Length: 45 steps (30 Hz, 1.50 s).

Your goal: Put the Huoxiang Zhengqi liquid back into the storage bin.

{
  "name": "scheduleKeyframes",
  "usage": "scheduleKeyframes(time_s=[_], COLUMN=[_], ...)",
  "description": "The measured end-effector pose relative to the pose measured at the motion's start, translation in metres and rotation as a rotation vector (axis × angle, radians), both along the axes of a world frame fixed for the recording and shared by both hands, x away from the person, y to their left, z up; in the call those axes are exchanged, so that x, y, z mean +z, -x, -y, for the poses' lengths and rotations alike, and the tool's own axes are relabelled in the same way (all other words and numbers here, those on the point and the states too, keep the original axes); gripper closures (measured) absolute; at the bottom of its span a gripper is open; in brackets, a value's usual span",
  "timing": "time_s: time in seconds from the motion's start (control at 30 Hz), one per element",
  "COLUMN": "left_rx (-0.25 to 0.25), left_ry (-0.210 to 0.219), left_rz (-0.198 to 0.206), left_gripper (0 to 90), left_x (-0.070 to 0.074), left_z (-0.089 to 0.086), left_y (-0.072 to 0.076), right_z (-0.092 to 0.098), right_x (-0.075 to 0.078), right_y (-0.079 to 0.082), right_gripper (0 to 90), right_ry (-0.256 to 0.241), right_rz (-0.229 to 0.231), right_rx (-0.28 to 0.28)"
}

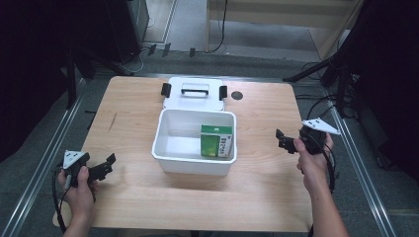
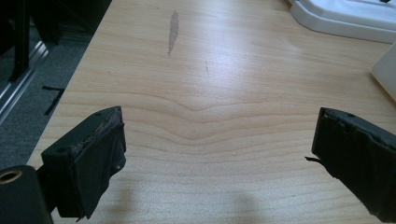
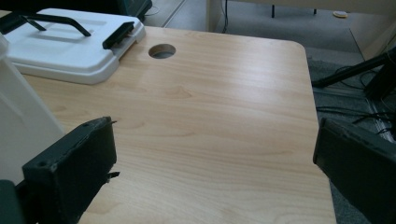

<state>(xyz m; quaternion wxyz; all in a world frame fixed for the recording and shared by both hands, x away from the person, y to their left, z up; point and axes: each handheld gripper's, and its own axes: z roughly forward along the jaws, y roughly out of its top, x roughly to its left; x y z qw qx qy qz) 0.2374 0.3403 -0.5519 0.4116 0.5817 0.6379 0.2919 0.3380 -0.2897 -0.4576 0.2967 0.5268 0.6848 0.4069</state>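
Both claws stand released and empty: left gripper [image 1: 105,165] at lower left, right gripper [image 1: 282,139] at right. The operator should approach the lid [image 1: 193,94] squarely, gripping its handle [image 1: 194,91] centrally before lowering onto the box [image 1: 170,160].

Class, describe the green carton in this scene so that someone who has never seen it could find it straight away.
Start at the wooden table and find the open white bin at its middle, in front of the white lid with a black handle. Inside the bin, against its right wall, stands the green carton. It is the bin's sole content and the one green thing on the table.
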Motion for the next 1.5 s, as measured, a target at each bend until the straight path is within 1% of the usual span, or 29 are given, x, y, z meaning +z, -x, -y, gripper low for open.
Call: scheduleKeyframes(time_s=[0.1, 0.13, 0.17, 0.2, 0.23, 0.3, 0.37, 0.4, 0.43, 0.5, 0.53, 0.6, 0.63, 0.67, 0.73, 0.77, 0.8, 0.83, 0.9, 1.0, 1.07, 1.2, 1.23, 1.27, 1.3, 1.33, 1.4, 1.43, 1.5], left_rx=[0.0, 0.0, 0.0, 0.0, 0.0, -0.003, -0.002, -0.002, -0.002, -0.003, -0.003, -0.002, -0.002, -0.002, -0.002, -0.001, -0.001, 0.0, 0.0, -0.002, -0.001, -0.001, -0.001, 0.0, -0.002, -0.002, -0.002, -0.002, -0.002], left_ry=[-0.004, -0.004, -0.002, -0.002, -0.003, -0.007, -0.007, -0.005, -0.006, -0.008, -0.008, -0.007, -0.005, -0.005, -0.007, -0.007, -0.008, -0.007, -0.008, -0.011, -0.013, -0.014, -0.013, -0.013, -0.013, -0.013, -0.016, -0.016, -0.016], left_rz=[-0.001, -0.001, -0.002, -0.002, -0.001, -0.004, -0.004, -0.004, -0.004, -0.004, -0.004, -0.004, -0.004, -0.004, -0.004, -0.004, -0.005, -0.004, -0.005, -0.003, -0.003, -0.005, -0.002, -0.002, -0.003, -0.003, -0.006, -0.006, -0.005], left_gripper=[3.8, 3.8, 3.8, 3.8, 3.8, 3.8, 3.8, 3.8, 3.8, 3.8, 3.8, 3.8, 3.8, 3.8, 3.8, 3.9, 3.9, 3.8, 3.8, 3.8, 3.8, 3.8, 3.8, 3.8, 3.8, 3.8, 3.8, 3.8, 3.8], left_x=[0.0, 0.0, 0.0, 0.0, 0.0, 0.0, 0.0, 0.0, 0.0, 0.0, 0.0, 0.0, 0.0, 0.0, 0.0, 0.0, 0.0, 0.0, 0.0, 0.0, 0.0, 0.0, 0.0, 0.0, 0.0, 0.0, 0.0, 0.0, 0.0], left_z=[0.0, 0.0, 0.0, 0.0, 0.0, 0.0, 0.001, 0.001, 0.001, 0.001, 0.001, 0.001, 0.001, 0.001, 0.001, 0.001, 0.001, 0.001, 0.001, 0.001, 0.001, 0.001, 0.001, 0.001, 0.001, 0.001, 0.002, 0.002, 0.002], left_y=[0.0, 0.0, 0.0, 0.0, 0.0, 0.0, 0.0, 0.0, 0.0, 0.0, 0.0, 0.0, 0.0, 0.0, 0.0, 0.0, 0.0, 0.0, 0.0, 0.0, 0.0, 0.001, 0.0, 0.0, 0.0, 0.0, 0.0, 0.0, 0.0], right_z=[0.012, 0.012, 0.017, 0.017, 0.022, 0.026, 0.029, 0.035, 0.037, 0.04, 0.044, 0.047, 0.051, 0.053, 0.055, 0.06, 0.06, 0.064, 0.065, 0.071, 0.072, 0.074, 0.074, 0.074, 0.074, 0.075, 0.076, 0.076, 0.077], right_x=[-0.009, -0.009, -0.013, -0.013, -0.018, -0.023, -0.025, -0.031, -0.033, -0.035, -0.041, -0.044, -0.05, -0.053, -0.055, -0.061, -0.061, -0.065, -0.067, -0.075, -0.076, -0.078, -0.079, -0.079, -0.083, -0.084, -0.083, -0.084, -0.084], right_y=[0.008, 0.008, 0.013, 0.013, 0.017, 0.021, 0.023, 0.029, 0.031, 0.033, 0.039, 0.041, 0.046, 0.049, 0.052, 0.058, 0.058, 0.064, 0.067, 0.079, 0.082, 0.096, 0.102, 0.102, 0.106, 0.109, 0.112, 0.113, 0.114], right_gripper=[0.0, 0.0, 0.0, 0.0, 0.0, 0.0, 0.0, 0.0, 0.0, 0.0, 0.0, 0.0, 0.0, 0.0, 0.0, 0.0, 0.0, 0.0, 0.0, 0.0, 0.0, 0.0, 0.0, 0.0, 0.0, 0.0, 0.0, 0.0, 0.0], right_ry=[-0.012, -0.012, -0.019, -0.019, -0.026, -0.027, -0.028, -0.033, -0.035, -0.036, -0.041, -0.043, -0.044, -0.043, -0.045, -0.054, -0.054, -0.054, -0.054, -0.048, -0.044, -0.058, -0.044, -0.044, -0.025, -0.032, -0.052, -0.063, -0.065], right_rz=[0.0, 0.0, -0.001, -0.001, -0.01, -0.011, -0.009, -0.001, 0.003, 0.006, 0.005, 0.004, 0.0, -0.005, -0.004, -0.001, -0.001, 0.0, 0.002, 0.008, 0.008, 0.024, 0.032, 0.032, 0.027, 0.03, 0.053, 0.051, 0.057], right_rx=[-0.027, -0.027, -0.038, -0.038, -0.041, -0.05, -0.057, -0.08, -0.087, -0.092, -0.106, -0.112, -0.122, -0.13, -0.133, -0.141, -0.141, -0.145, -0.147, -0.154, -0.157, -0.15, -0.149, -0.149, -0.147, -0.145, -0.152, -0.155, -0.152])
